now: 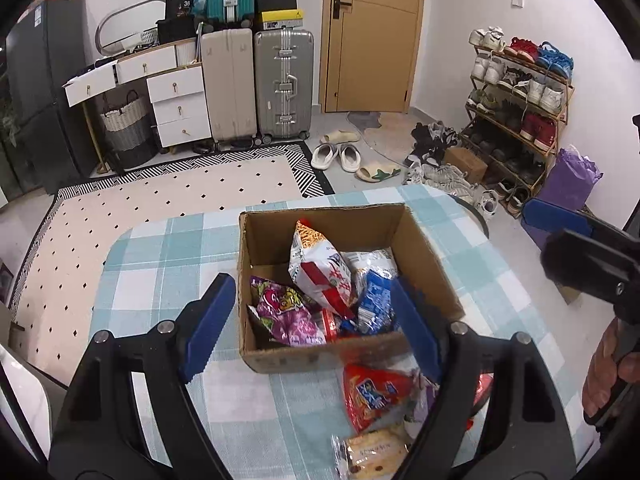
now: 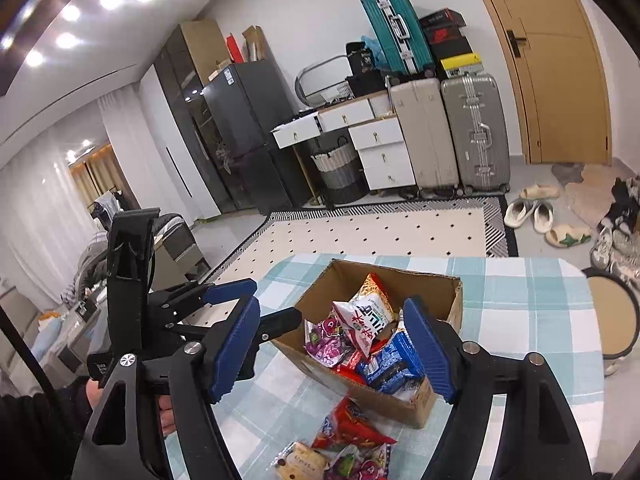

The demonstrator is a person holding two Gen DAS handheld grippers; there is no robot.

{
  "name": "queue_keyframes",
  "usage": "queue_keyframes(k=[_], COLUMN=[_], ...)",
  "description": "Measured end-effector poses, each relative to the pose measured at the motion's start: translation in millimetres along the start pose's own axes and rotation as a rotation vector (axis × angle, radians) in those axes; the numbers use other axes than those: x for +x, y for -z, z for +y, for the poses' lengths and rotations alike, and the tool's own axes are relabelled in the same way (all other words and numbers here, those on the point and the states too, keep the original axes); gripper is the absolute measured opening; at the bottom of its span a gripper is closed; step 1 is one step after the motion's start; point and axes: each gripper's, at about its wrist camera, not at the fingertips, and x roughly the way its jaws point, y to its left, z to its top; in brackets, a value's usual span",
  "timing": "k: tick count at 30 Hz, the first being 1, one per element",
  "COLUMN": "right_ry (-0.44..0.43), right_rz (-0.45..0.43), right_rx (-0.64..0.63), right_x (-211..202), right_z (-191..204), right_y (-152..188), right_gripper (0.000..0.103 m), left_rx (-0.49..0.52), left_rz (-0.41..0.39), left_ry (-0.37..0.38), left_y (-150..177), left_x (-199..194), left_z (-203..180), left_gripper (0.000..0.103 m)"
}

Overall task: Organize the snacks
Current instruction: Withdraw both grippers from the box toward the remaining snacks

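The left tool (image 1: 312, 320) is hanging wide open and empty just above the near edge of the brown cardboard box (image 1: 430, 248), and the right tool (image 2: 332, 344) is spread wide too, gripping nothing, hovering over the box's near corner. Inside the box, a white-and-red noodle-snack bag (image 1: 320, 264) is leaning on a crinkly purple candy bag (image 1: 286, 312) and a blue foil packet (image 1: 374, 296). Outside, just in front of the box on the teal-and-white checked tabletop (image 1: 168, 264), a red triangular snack packet (image 1: 372, 394) and a clear-wrapped pale biscuit pack (image 1: 372, 454) are waiting. By my read, loading is partway done. Next call: one tool dropping onto the red packet, pinching its crinkly film, lifting it over the box wall.
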Motion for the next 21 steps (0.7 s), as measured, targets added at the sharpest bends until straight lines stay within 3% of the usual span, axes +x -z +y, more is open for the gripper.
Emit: queue_keyframes(k=[7, 17, 19, 21], right_ry=[0.01, 0.016, 0.021, 0.032], right_rz=[-0.036, -0.104, -0.121, -0.133], right_rx=[-0.055, -0.098, -0.09, -0.097], right_x=[-33.0, -75.4, -83.4, -90.1], right_z=[30.1, 66.6, 69.9, 73.5], right_y=[14.3, 64.7, 76.3, 88.8], right_gripper=[0.086, 0.094, 0.096, 0.097], left_rx=[0.001, 0.033, 0.023, 0.017], left_rz=[-0.071, -0.171, -0.189, -0.214], left_ry=[-0.008, -0.029, -0.029, -0.048], left_y=[27.3, 69.2, 80.1, 87.5], left_x=[-60.6, -136.0, -149.2, -157.5], left_z=[-9.6, -32.7, -35.5, -35.9], left_gripper=[0.082, 0.09, 0.102, 0.103])
